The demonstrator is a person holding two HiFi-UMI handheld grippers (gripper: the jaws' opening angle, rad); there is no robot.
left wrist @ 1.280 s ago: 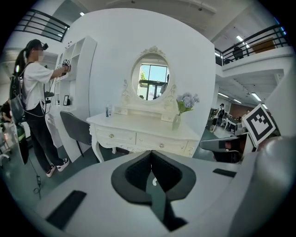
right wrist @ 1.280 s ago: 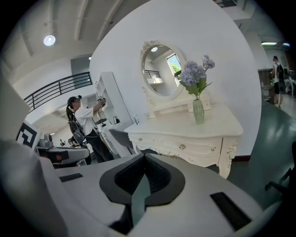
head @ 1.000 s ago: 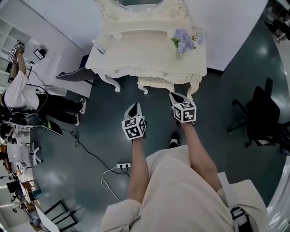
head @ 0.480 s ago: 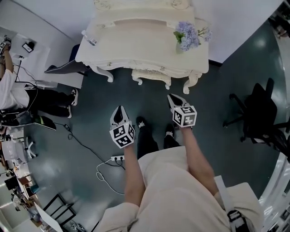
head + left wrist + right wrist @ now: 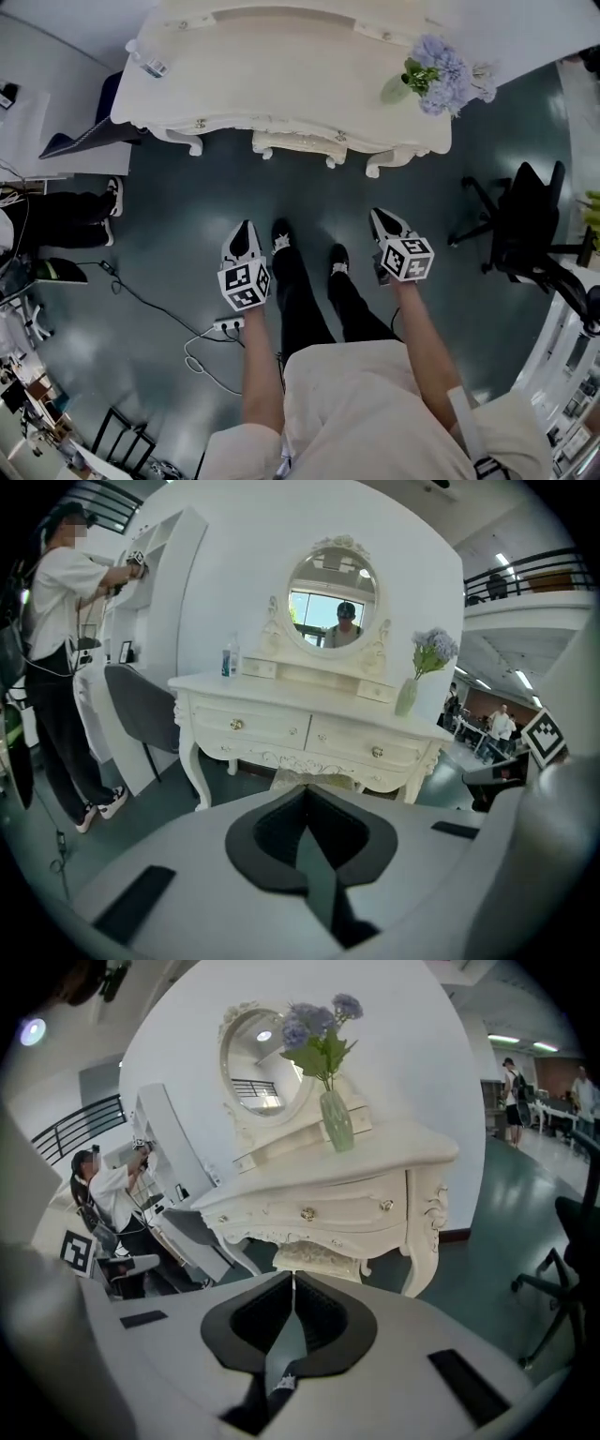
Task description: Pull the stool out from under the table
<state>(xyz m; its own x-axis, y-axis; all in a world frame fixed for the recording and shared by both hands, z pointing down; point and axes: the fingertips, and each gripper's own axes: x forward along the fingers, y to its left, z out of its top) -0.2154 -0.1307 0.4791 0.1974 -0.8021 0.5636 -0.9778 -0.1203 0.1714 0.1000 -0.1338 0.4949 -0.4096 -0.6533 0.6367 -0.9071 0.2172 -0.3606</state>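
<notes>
A cream carved stool (image 5: 298, 145) is tucked under the white dressing table (image 5: 281, 75); only its front edge shows in the head view. The same stool (image 5: 314, 780) shows in the left gripper view and the stool (image 5: 317, 1258) in the right gripper view, beneath the drawers. My left gripper (image 5: 244, 236) hangs over the dark floor, short of the table, jaws shut and empty. My right gripper (image 5: 385, 223) is level with it on the right, also shut with nothing between its jaws. Both point toward the table.
A vase of lilac flowers (image 5: 441, 73) stands on the table's right end. A black office chair (image 5: 520, 230) is at the right. A power strip and cable (image 5: 225, 326) lie on the floor at the left. A person (image 5: 56, 658) stands by a grey chair (image 5: 141, 710).
Both grippers have dropped lower and spread apart. The table and stool have slid toward the top of the head view, and my legs and shoes have come into sight.
</notes>
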